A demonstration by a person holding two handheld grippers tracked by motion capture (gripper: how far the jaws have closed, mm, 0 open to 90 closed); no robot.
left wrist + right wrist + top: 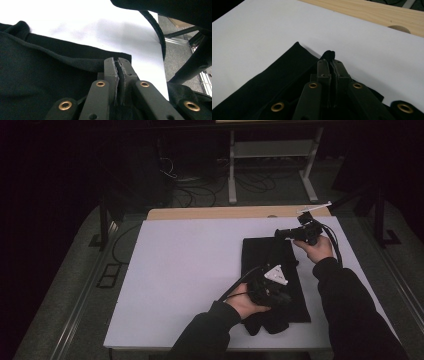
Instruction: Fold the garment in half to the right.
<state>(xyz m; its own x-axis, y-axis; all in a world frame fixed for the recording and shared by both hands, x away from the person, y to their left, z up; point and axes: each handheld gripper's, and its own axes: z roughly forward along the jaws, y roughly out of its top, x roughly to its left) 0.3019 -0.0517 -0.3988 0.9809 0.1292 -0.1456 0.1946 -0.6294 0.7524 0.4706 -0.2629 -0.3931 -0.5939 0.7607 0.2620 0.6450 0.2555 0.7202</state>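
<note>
My left claw (118,65) & right claw (331,64) are both clamped tight on a soft, matte black cloth (280,265), w/ a fold of fabric pinched in each. The cloth lies long & flat on the smooth white tabletop (190,270), right of centre.

Right gripper view: my jaws clamped on black cloth.

I see my right gripper (331,65) with both black jaws pressed together, a small tuft of the black cloth (274,82) pinched between them and poking out past the tips. The cloth spreads left and toward the camera across the white table cover (274,27). A bare wooden strip (372,12) runs along the far edge.
</note>
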